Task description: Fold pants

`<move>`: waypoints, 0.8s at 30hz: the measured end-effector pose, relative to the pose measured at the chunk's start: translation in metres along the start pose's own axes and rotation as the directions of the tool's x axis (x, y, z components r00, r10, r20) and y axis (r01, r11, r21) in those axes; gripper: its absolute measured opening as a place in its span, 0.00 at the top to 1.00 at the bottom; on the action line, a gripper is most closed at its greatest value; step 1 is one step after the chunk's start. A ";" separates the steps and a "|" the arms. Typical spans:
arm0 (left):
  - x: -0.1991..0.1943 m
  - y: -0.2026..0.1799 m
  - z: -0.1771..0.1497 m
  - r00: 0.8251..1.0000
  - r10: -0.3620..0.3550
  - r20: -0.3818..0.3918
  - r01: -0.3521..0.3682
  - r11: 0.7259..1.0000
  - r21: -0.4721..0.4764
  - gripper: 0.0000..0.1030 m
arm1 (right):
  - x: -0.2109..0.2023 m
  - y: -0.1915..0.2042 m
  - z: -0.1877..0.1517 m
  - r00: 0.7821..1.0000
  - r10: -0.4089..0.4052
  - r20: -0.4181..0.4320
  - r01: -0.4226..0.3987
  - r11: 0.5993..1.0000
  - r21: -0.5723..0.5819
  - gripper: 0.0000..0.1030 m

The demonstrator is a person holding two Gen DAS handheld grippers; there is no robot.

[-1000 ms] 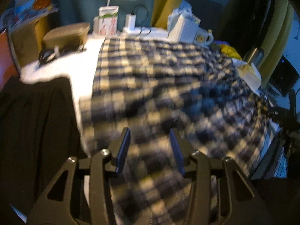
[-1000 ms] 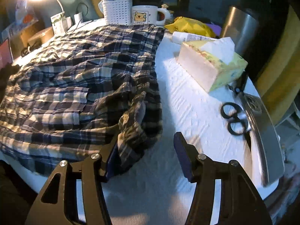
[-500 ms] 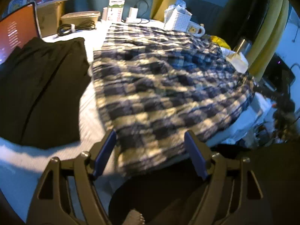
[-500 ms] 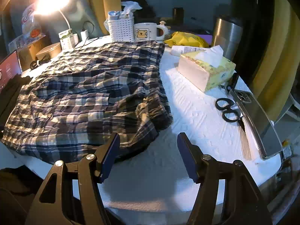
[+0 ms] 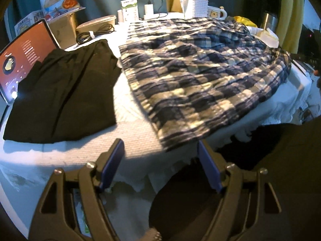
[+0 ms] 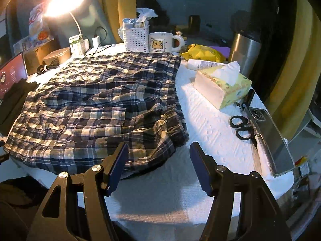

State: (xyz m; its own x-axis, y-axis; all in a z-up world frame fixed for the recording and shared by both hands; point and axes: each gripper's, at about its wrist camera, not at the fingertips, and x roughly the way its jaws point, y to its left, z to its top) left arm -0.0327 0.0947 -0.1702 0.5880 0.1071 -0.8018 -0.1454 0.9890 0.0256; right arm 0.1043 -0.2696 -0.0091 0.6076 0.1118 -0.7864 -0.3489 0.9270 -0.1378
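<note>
While both grippers stood spread and empty at the near edge of the table (image 6: 200, 108), the entry for this moment read as follows.

Item 1, plaid pants (image 6: 100, 108): lay flat across the middle of the white-covered table, rumpled, with 1 bunched corner nearest the right gripper (image 6: 158, 158). In the left wrist view the same pants (image 5: 200, 76) reached the table's front edge, their near corner between and just beyond the tips of the left gripper (image 5: 160, 154).

Item 2, left gripper: jaws wide apart after just opening, nothing between the pads.

Item 3, right gripper: jaws likewise just widened, clear of the cloth, the bunched hem just ahead of its left finger.

Item 4, black garment (image 5: 60, 92): folded, beside the pants on their left, apart from them.

Item 5, clutter at right: tissue box (image 6: 222, 88), scissors (image 6: 242, 126), phone (image 6: 270, 138), all near the pants' right edge.

Judgement: 1 fold appeared laid down and released; the next likely needed each gripper to take 1 near corner. Advice: pinch through every layer at the hem, smooth the bunched corner first, lift both sides evenly, and carry the fold away from the tissue box and scissors so nothing snagged.
</note>
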 end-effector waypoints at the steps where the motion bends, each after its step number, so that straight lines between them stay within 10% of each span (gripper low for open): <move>1: 0.000 0.000 0.000 1.000 0.009 0.003 -0.009 1.000 0.007 0.26 | 0.002 0.000 0.000 1.000 0.001 -0.005 -0.001 1.000 0.000 0.35; 24: 0.017 -0.017 0.021 0.992 -0.051 0.116 0.040 0.995 0.095 0.34 | 0.019 -0.028 -0.014 0.998 -0.035 -0.045 0.038 0.998 0.058 0.35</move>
State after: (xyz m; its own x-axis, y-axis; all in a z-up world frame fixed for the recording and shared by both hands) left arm -0.0037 0.0822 -0.1719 0.6832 0.0673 -0.7271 -0.0455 0.9977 0.0496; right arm 0.1154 -0.2983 -0.0285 0.5871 0.0631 -0.8071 -0.2840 0.9496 -0.1324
